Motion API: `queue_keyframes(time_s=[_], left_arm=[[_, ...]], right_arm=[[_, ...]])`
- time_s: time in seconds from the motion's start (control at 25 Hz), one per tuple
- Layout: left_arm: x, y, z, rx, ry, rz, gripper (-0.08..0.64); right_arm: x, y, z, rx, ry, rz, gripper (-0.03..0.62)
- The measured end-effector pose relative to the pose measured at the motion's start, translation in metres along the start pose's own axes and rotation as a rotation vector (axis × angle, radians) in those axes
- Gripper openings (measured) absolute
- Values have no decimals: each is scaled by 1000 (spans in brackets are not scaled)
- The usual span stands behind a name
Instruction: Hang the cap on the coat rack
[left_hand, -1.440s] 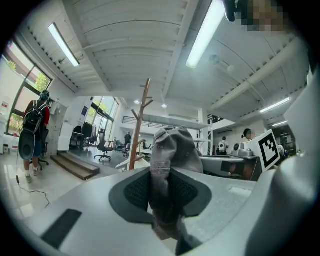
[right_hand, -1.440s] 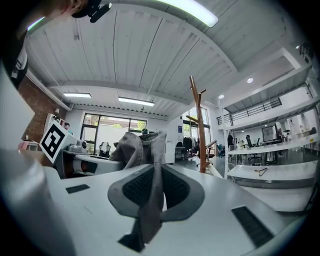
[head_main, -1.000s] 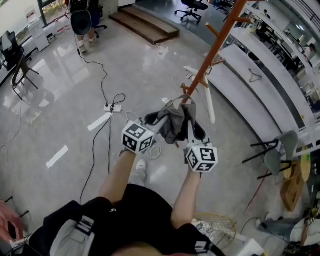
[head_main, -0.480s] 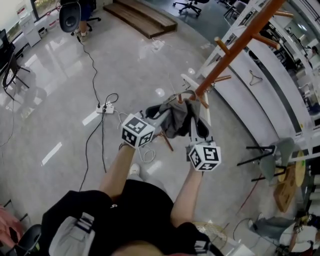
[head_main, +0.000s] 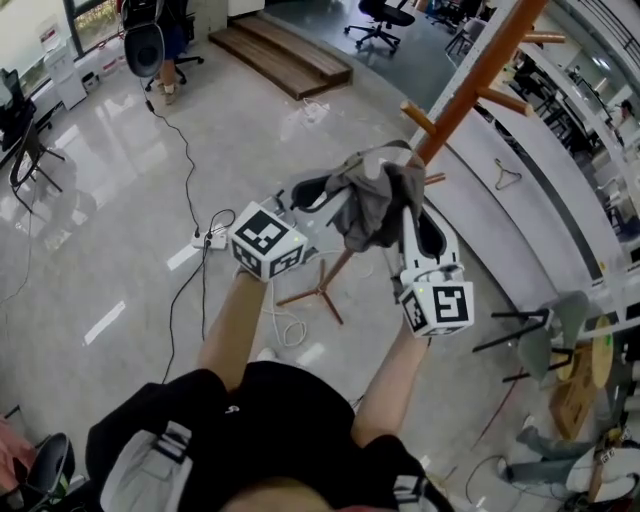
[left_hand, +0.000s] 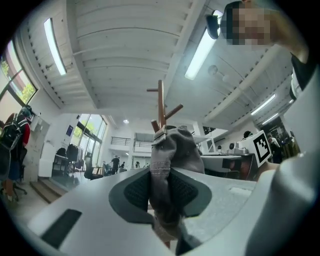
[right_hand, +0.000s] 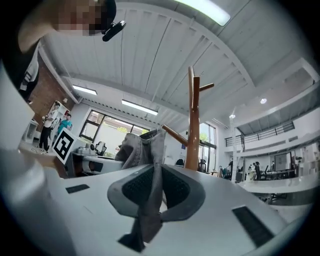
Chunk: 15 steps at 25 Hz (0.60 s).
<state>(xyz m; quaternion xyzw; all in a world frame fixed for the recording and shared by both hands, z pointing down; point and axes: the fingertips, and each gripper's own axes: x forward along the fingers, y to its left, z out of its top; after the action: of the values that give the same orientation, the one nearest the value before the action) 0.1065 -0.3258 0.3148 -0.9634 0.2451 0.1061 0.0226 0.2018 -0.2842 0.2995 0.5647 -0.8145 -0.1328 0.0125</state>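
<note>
A crumpled grey cap (head_main: 375, 200) is held up between my two grippers, close in front of the orange-brown coat rack pole (head_main: 480, 75). It sits just below a side peg (head_main: 418, 117). My left gripper (head_main: 315, 190) is shut on the cap's left edge, and my right gripper (head_main: 420, 225) is shut on its right edge. In the left gripper view, the cap fabric (left_hand: 172, 155) is pinched between the pads of the left gripper (left_hand: 161, 192), with the rack (left_hand: 161, 107) behind it. In the right gripper view, the cap (right_hand: 142, 147) hangs in the right gripper (right_hand: 155, 192) beside the pole (right_hand: 193, 125).
The rack's spread legs (head_main: 318, 295) stand on the glossy floor below my hands. A power strip with cables (head_main: 210, 238) lies to the left. A long white counter (head_main: 540, 190) with a hanger (head_main: 508, 175) runs along the right, and a chair (head_main: 545, 305) stands near it.
Both grippers have risen with the cap and moved toward the rack's pole and pegs. The grip on the cap has not changed.
</note>
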Motion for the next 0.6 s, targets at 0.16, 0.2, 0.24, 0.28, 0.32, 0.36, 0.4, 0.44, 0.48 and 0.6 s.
queue_keyframes(time_s=[0.16, 0.2, 0.24, 0.28, 0.32, 0.36, 0.4, 0.44, 0.48, 0.6], left_arm=[[17, 13, 31, 57, -59, 24, 66], [21, 16, 38, 69, -69, 22, 66], [25, 18, 44, 79, -74, 19, 66], [30, 20, 48, 86, -73, 18, 66], [35, 22, 49, 88, -68, 24, 66], [41, 26, 49, 83, -58, 33, 66], [47, 30, 47, 74, -45, 44, 66], [53, 33, 43, 66, -29, 52, 66], [58, 34, 39, 62, -11, 56, 66], [71, 32, 26, 67, 39, 55, 66]], right_arm=[[21, 2, 29, -92, -33, 48, 32], [25, 3, 37, -114, -42, 55, 32], [29, 3, 43, -132, -48, 59, 32], [32, 1, 48, -146, -48, 59, 32], [35, -2, 50, -156, -42, 55, 32], [38, -6, 50, -162, -30, 49, 32], [40, -9, 48, -163, -17, 44, 32], [43, -12, 44, -161, -6, 38, 32], [44, -15, 41, -156, 4, 32, 32], [44, -23, 28, -127, 22, 4, 32]])
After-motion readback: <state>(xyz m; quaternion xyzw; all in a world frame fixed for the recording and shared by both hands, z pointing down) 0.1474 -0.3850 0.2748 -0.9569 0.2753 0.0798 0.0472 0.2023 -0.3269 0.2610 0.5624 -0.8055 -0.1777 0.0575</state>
